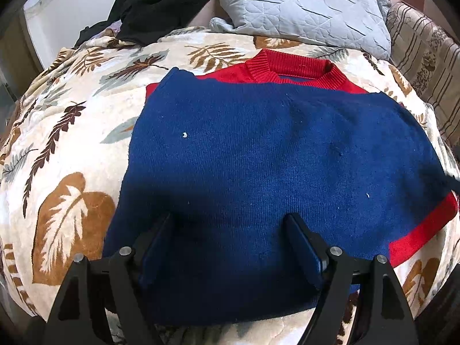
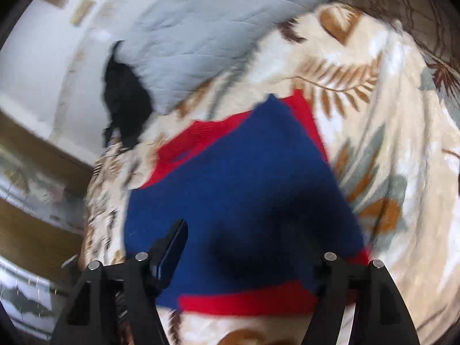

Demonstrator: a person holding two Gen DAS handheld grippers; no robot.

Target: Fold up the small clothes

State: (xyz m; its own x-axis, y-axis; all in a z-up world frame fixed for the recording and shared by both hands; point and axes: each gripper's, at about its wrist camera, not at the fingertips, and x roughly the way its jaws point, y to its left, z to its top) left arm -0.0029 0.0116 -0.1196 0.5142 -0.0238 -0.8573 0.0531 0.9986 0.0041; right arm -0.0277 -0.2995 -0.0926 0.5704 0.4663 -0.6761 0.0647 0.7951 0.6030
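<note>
Sweater (image 1: 258, 155) beneath left tool (image 1: 230, 230)

Ahead of the left claw (image 1: 230, 230), matt black plastic with shiny metal pins, the sweater (image 1: 273, 158) is lying as fine-ribbed matt knit on a plush, velvety blanket (image 1: 72, 143); beyond it, a quilted grey pillow (image 1: 302, 8) is showing creased cloth.

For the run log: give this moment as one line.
garment: blue-and-red sweater flat on leaf-print blanket | left hand-held gripper: open above sweater | right hand-held gripper: open, nothing held
</note>
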